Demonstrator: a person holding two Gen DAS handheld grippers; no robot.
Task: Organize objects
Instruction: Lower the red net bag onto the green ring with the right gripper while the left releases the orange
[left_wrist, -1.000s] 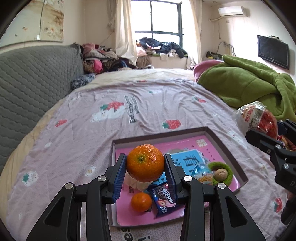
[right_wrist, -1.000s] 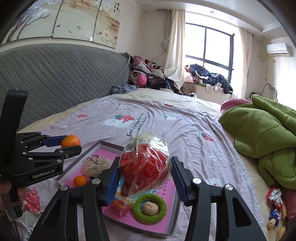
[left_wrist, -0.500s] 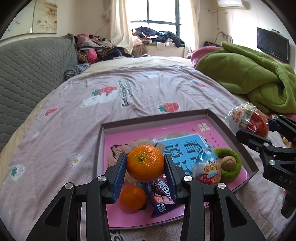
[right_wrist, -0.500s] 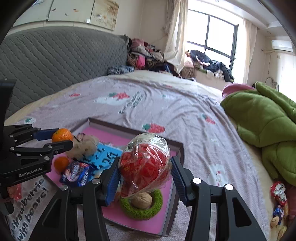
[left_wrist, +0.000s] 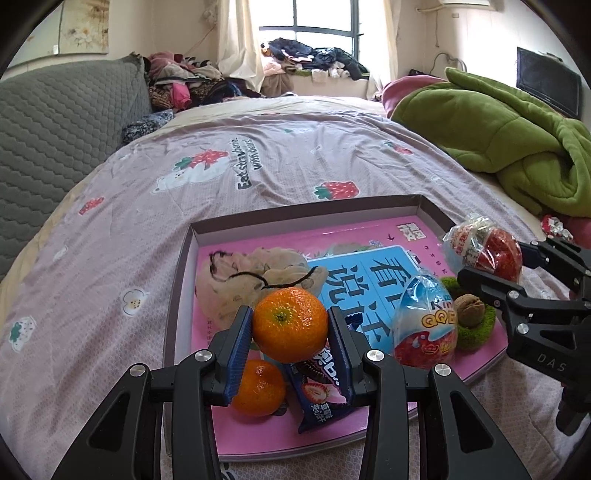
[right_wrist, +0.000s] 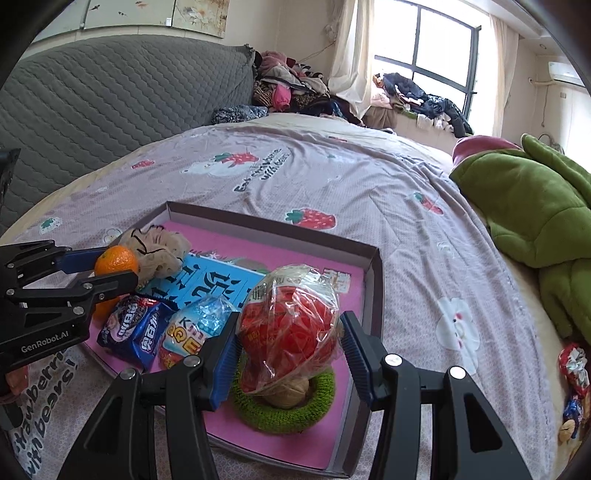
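Observation:
My left gripper (left_wrist: 290, 326) is shut on an orange mandarin (left_wrist: 290, 325) and holds it just above the near left part of the pink tray (left_wrist: 303, 214). A second mandarin (left_wrist: 258, 387), a dark snack packet (left_wrist: 321, 391), a beige pouch (left_wrist: 255, 280), a blue booklet (left_wrist: 369, 280), a toy egg (left_wrist: 424, 325) and a walnut (left_wrist: 468, 309) on a green ring (left_wrist: 480, 332) lie in the tray. My right gripper (right_wrist: 288, 343) is shut on a red snack bag in clear wrap (right_wrist: 291, 325), above the green ring (right_wrist: 284, 417).
The tray sits on a lilac strawberry-print bedsheet (left_wrist: 258, 155). A green blanket (left_wrist: 498, 133) is heaped at the right, a grey headboard (left_wrist: 55, 122) at the left. Clothes pile (left_wrist: 184, 81) lies at the far end. Loose wrapped sweets (right_wrist: 572, 373) lie right of the tray.
Both grippers have come lower and nearer over the tray with their loads still held. The red bag now hangs over the walnut ring.

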